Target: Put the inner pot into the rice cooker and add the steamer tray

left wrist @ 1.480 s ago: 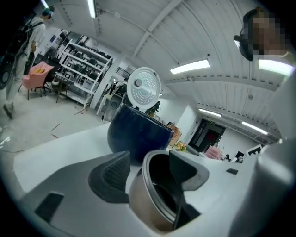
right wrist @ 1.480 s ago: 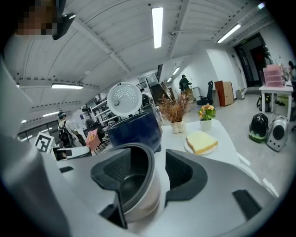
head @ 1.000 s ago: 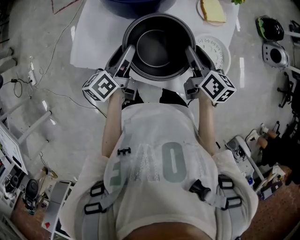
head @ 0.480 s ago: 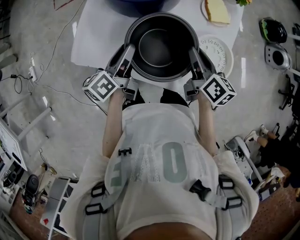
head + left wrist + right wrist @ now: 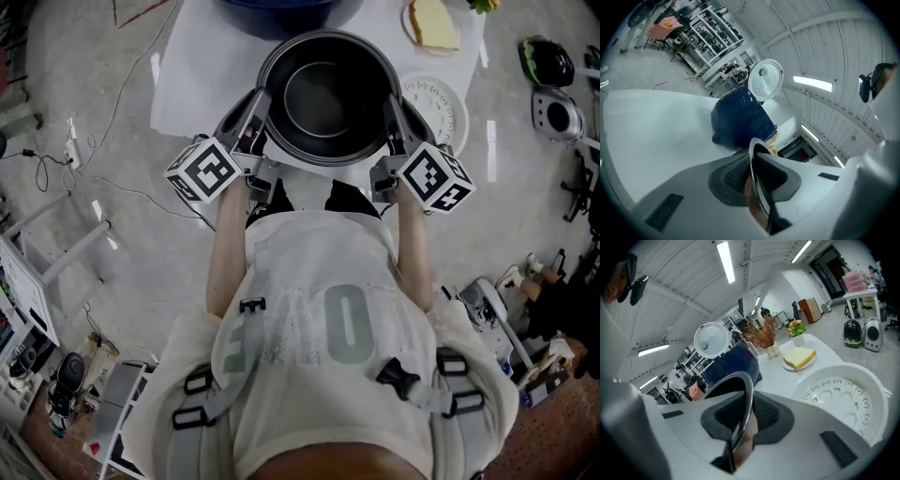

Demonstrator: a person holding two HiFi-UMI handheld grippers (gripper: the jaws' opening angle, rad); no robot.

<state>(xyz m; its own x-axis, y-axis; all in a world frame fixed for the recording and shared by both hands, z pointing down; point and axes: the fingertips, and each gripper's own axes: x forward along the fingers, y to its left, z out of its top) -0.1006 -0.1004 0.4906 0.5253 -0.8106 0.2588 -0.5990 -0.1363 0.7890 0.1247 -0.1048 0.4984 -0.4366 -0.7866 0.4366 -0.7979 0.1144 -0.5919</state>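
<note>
The black inner pot [image 5: 328, 94] stands on the white table [image 5: 202, 75], between the two grippers. My left gripper [image 5: 258, 114] is at the pot's left rim and my right gripper [image 5: 392, 114] at its right rim. The pot's thin rim [image 5: 757, 183] runs between the left gripper's [image 5: 757, 164] dark pads, which are closing and press on it. The rim [image 5: 743, 404] is likewise pinched in the closing right gripper [image 5: 746, 404]. The dark blue rice cooker [image 5: 740, 122] stands beyond with its lid [image 5: 765, 79] up. The white steamer tray [image 5: 839, 399] lies to the pot's right.
A plate with bread [image 5: 799, 357] and a vase of dried flowers [image 5: 764, 336] sit at the table's far right. Cables [image 5: 56, 159] trail over the floor on the left. Gear and bags [image 5: 548, 84] lie on the floor to the right.
Both grippers' jaws have closed in on the pot's rim. The pot and the hands have hardly moved.
</note>
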